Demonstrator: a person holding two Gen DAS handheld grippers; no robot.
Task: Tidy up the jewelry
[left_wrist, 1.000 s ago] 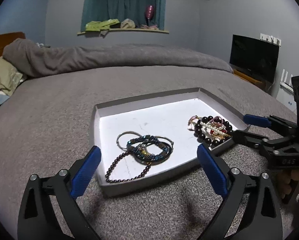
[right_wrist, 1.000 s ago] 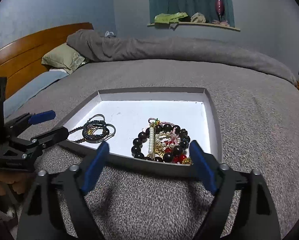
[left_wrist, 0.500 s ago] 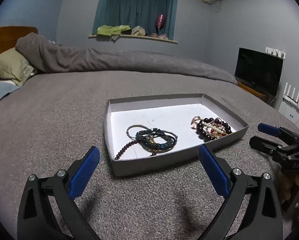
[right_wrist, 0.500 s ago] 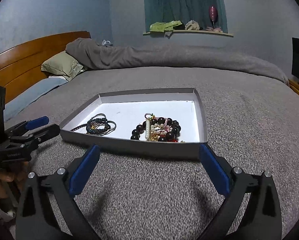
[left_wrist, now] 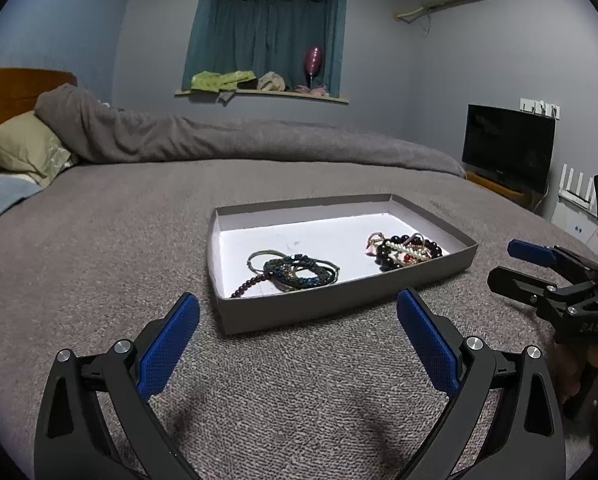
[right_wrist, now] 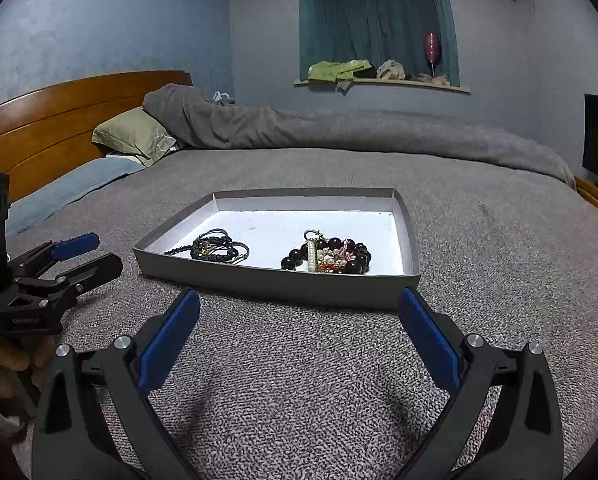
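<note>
A shallow grey tray [left_wrist: 339, 304] [right_wrist: 283, 284] with a white floor lies on the grey bedspread. Inside it, a pile of dark blue and thin bracelets [left_wrist: 295, 270] [right_wrist: 219, 248] lies on the left, and a heap of dark beads, pearls and red pieces [left_wrist: 407, 250] [right_wrist: 331, 256] on the right. My left gripper [left_wrist: 299, 332] [right_wrist: 95, 252] stands open short of the tray's near wall, nothing between its blue pads. My right gripper [right_wrist: 299, 328] [left_wrist: 515, 262] is open too, empty, near the tray's right corner.
The bed is covered by a grey blanket [left_wrist: 99, 240], bunched up at the far side. Pillows [right_wrist: 135, 136] and a wooden headboard [right_wrist: 59, 120] lie to the left. A dark television [left_wrist: 507, 148] stands at the right, a curtained window sill [left_wrist: 259, 92] behind.
Both grippers have drawn back from the tray and tipped up, so the tray looks smaller and farther. The right gripper's jaws widened slightly. The jewelry has not moved.
</note>
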